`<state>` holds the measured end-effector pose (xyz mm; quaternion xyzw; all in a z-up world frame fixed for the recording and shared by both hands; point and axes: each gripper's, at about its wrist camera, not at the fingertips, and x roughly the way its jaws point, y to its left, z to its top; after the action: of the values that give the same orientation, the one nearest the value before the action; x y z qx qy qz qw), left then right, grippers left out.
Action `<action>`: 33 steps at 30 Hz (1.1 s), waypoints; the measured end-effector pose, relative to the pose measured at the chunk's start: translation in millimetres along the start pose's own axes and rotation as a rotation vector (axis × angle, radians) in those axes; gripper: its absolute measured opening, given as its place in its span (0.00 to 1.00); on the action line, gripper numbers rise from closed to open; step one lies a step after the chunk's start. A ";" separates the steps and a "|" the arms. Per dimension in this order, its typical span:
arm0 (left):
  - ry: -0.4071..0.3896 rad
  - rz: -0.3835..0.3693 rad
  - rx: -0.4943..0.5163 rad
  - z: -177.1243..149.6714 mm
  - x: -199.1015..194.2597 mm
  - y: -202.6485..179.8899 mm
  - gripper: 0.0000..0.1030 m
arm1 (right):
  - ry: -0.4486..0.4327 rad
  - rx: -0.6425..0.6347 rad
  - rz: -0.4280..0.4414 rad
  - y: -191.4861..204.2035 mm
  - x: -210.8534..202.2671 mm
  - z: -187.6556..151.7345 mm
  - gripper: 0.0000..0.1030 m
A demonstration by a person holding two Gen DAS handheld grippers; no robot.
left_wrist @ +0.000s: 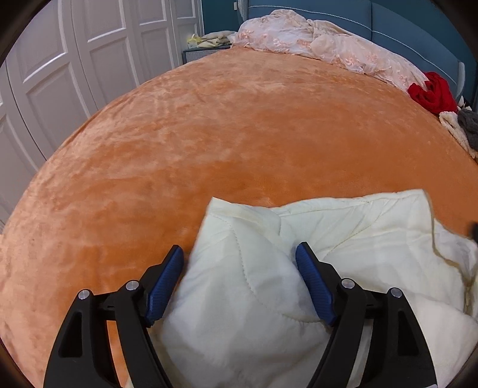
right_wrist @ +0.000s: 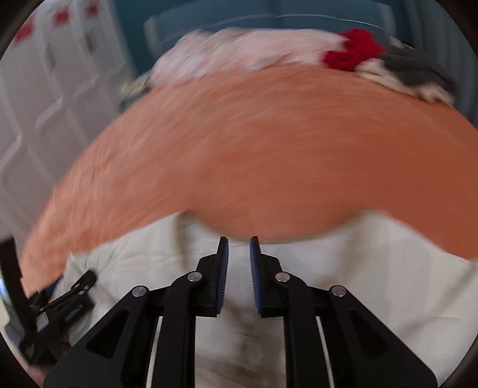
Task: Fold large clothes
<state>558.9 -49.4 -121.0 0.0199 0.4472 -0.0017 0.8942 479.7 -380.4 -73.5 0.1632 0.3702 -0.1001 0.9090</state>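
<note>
A cream quilted garment lies bunched on the near part of an orange plush bed cover. My left gripper is open, its blue pads on either side of a raised fold of the garment. In the blurred right wrist view the garment spreads below my right gripper. Its jaws stand a narrow gap apart, over the garment's far edge, with nothing visibly between them. The left gripper's body shows at the lower left of that view.
A pink floral blanket is heaped along the far edge against a blue headboard. A red cloth and grey and cream clothes lie at the far right. White wardrobe doors stand to the left.
</note>
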 end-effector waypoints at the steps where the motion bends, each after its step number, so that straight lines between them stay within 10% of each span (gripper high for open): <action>1: -0.012 0.010 0.015 2.2 -10.4 -0.8 0.72 | -0.020 0.028 -0.020 -25.5 -16.5 1.8 0.21; 7: -0.140 -0.183 0.227 8.8 -87.6 -74.8 0.72 | -0.001 0.078 -0.089 -126.5 -56.4 -4.8 0.27; 14: -0.008 -0.389 0.372 -9.2 -79.6 -214.3 0.73 | 0.133 0.117 0.040 -156.4 -30.5 -17.2 0.21; 21: 0.060 -0.276 0.443 -41.0 -28.0 -269.9 0.75 | 0.161 0.098 0.041 -166.4 -6.4 -25.0 0.15; 33: -0.053 -0.161 0.288 -35.4 -45.1 -236.9 0.81 | -0.033 0.163 -0.162 -177.5 -39.8 -33.0 0.17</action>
<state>498.6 -285.5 -114.3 0.1117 0.4189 -0.1380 0.8905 376.7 -530.1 -107.1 0.2045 0.3579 -0.2059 0.8875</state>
